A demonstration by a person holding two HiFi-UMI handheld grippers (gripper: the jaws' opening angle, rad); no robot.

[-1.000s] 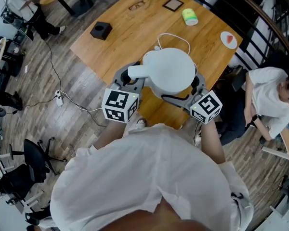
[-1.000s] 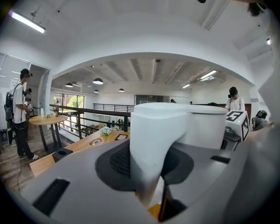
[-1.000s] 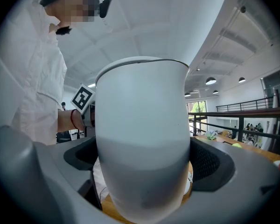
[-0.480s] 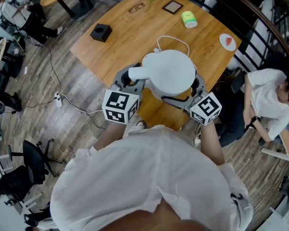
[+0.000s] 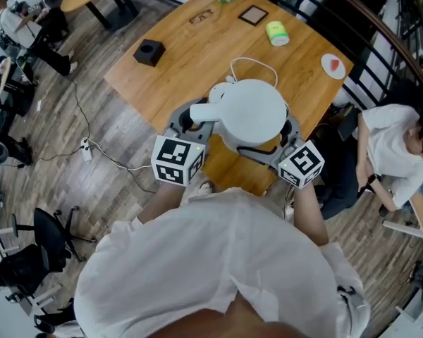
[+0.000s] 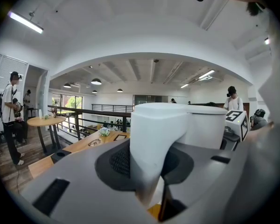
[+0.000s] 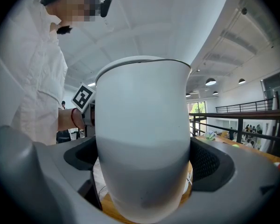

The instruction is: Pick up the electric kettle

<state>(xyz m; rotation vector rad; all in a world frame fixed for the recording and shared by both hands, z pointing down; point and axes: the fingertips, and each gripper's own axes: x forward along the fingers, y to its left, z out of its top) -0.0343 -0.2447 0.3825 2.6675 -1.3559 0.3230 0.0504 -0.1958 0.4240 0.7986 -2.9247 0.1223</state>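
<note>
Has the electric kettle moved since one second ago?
No. The electric kettle keeps its distance from the black box; both merely shifted together in the view.

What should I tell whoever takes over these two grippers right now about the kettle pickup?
Left gripper: shut on the handle of the electric kettle.
Right gripper: shut on the kettle's body.
Where: the electric kettle is held between both grippers over the near edge of the wooden table. A white cord lies on the table behind it.
Done: two-gripper grasp; it looks lifted, though the underside is hard to check.
Left: confirm it clears the table, hold it level.
</note>
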